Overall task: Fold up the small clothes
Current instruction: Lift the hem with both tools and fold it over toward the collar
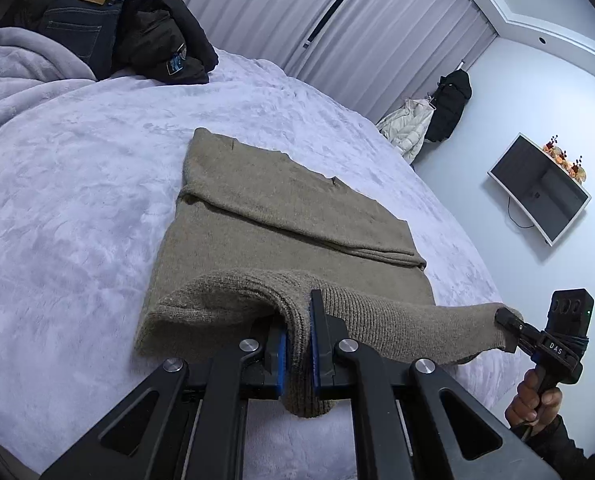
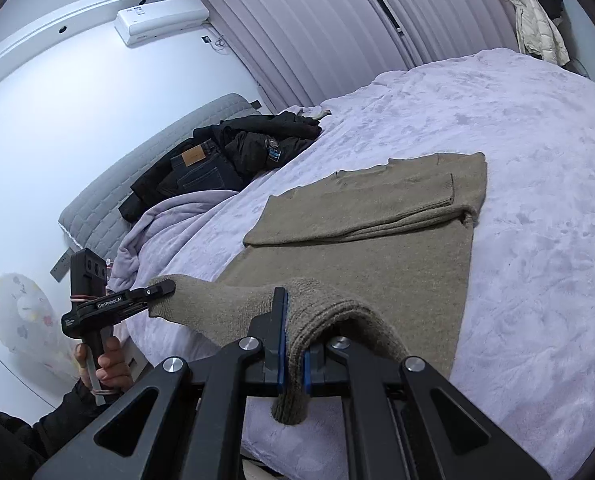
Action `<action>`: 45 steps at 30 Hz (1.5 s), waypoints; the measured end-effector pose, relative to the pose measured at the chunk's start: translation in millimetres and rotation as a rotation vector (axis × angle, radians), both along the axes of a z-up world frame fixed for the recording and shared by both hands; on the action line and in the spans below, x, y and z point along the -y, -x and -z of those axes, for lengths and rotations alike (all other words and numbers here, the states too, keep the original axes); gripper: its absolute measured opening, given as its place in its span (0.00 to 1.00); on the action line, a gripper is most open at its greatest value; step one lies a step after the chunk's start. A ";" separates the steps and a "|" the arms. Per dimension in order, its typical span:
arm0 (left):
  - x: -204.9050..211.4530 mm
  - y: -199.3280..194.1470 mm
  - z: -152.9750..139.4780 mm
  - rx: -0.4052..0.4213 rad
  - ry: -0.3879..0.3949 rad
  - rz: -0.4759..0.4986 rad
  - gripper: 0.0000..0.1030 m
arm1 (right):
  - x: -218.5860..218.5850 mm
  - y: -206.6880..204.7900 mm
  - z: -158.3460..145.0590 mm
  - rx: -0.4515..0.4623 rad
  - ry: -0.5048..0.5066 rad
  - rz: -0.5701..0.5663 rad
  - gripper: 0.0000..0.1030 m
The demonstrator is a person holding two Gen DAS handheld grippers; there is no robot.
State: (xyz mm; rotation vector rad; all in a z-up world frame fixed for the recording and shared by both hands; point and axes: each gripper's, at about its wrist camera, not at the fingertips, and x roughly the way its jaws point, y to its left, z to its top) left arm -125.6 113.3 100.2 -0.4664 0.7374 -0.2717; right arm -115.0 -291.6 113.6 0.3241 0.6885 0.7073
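A brown sweater (image 1: 281,216) lies flat on the bed (image 1: 77,184), in the middle of the soft purple blanket. Its sleeves are folded across the top part. The bottom edge of the sweater is lifted up off the bed. The left tool (image 1: 298,344) is pinching that edge tight between its blue pads. The right tool (image 1: 504,320) is pinching the same edge too, over at 3 o'clock in the left view. A hand (image 1: 531,398) holds the right tool by its handle. In the right view, the left tool sits at 9 o'clock, held by the other hand (image 2: 105,364). A pile of dark clothes (image 1: 129,24) with jeans sits far away at 11 o'clock. Coats (image 1: 429,116) hang by the curtain (image 1: 337,20) at 2 o'clock.
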 end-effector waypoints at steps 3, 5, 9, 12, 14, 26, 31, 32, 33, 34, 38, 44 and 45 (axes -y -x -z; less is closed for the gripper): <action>4.0 -19.0 -4.2 0.001 -0.023 0.010 0.09 | 0.4 -18.7 0.1 -0.010 -0.002 0.017 0.06; 6.1 -32.2 -6.0 -0.001 -0.031 0.015 0.09 | 1.5 -30.9 1.0 -0.019 -0.009 0.025 0.06; 6.8 -53.6 -5.5 -0.012 -0.034 0.018 0.09 | 2.3 -54.0 4.7 -0.044 -0.013 0.042 0.06; 6.1 -70.6 -2.8 -0.030 -0.032 0.016 0.09 | 0.4 -70.6 6.0 -0.057 0.003 0.051 0.06; 4.8 -79.3 -2.9 -0.035 -0.030 0.014 0.09 | -0.2 -80.3 4.6 -0.060 0.002 0.052 0.06; 3.5 -166.2 -11.3 -0.049 -0.007 -0.001 0.09 | -7.4 -165.5 0.5 -0.093 -0.025 0.119 0.06; -0.3 -209.6 1.0 -0.087 0.015 -0.017 0.09 | -12.0 -207.6 6.6 -0.120 -0.024 0.143 0.06; -1.2 -220.3 5.2 -0.099 0.017 -0.024 0.09 | -13.0 -215.5 8.9 -0.129 -0.021 0.147 0.06; -1.3 -227.9 9.0 -0.109 0.020 -0.029 0.09 | -13.7 -223.8 12.4 -0.141 -0.017 0.151 0.06; -2.2 -237.0 14.7 -0.123 0.023 -0.033 0.09 | -14.9 -233.8 17.1 -0.160 -0.014 0.154 0.06; -3.0 -267.2 42.2 -0.200 0.023 -0.051 0.10 | -14.3 -264.5 36.5 -0.223 -0.005 0.169 0.06; -7.1 -293.6 69.1 -0.317 0.055 -0.051 0.23 | -9.6 -309.9 71.2 -0.416 -0.040 0.199 0.12; -9.2 -297.0 70.8 -0.324 0.099 -0.034 0.41 | -8.5 -315.2 76.3 -0.454 -0.065 0.201 0.17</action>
